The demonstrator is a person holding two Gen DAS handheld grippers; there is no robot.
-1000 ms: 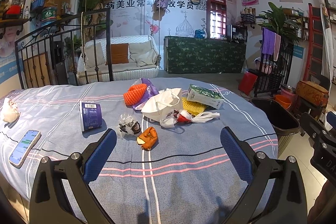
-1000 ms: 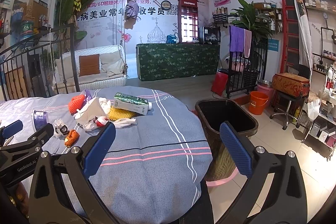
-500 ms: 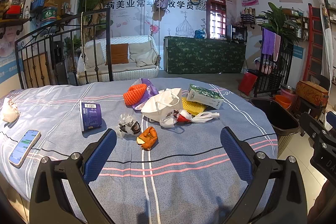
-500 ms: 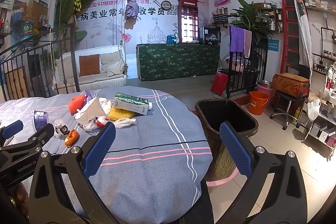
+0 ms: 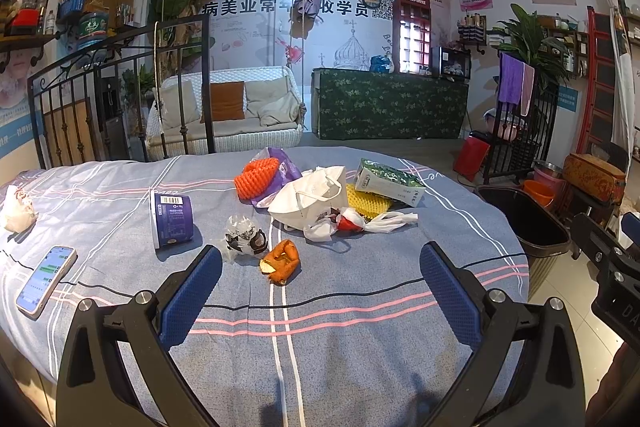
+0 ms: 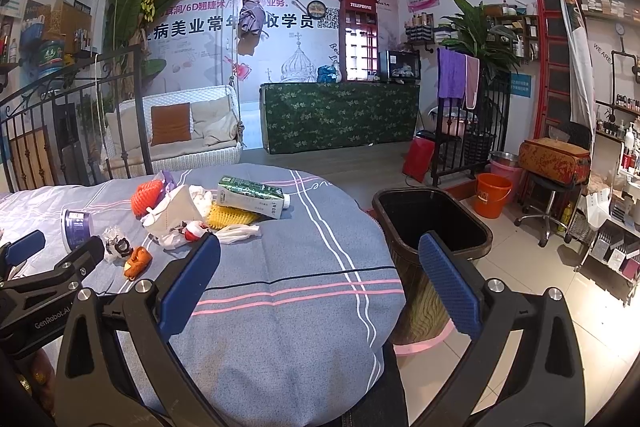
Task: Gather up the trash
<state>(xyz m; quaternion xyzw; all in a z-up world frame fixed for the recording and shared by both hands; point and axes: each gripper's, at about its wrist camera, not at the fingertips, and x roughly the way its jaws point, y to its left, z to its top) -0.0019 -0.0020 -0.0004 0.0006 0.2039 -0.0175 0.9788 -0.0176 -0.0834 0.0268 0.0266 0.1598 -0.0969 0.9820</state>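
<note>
Trash lies on a round table with a blue-grey striped cloth [image 5: 360, 307]: a purple cup on its side [image 5: 172, 215], a clear crumpled wrapper [image 5: 244, 237], an orange peel [image 5: 282, 259], a white bag [image 5: 312, 197], orange foam netting [image 5: 256, 177], yellow netting [image 5: 366, 203] and a green carton [image 5: 388, 181]. The dark bin [image 6: 432, 223] stands on the floor right of the table. My left gripper [image 5: 320, 275] is open and empty, short of the peel. My right gripper [image 6: 318, 267] is open and empty over the table's right edge.
A phone [image 5: 46, 279] and a crumpled tissue [image 5: 16, 211] lie at the table's left. An orange bucket [image 6: 492, 195], a stool [image 6: 548, 211] and a black rack [image 6: 464, 143] stand beyond the bin. A swing sofa [image 5: 228, 119] is behind the table.
</note>
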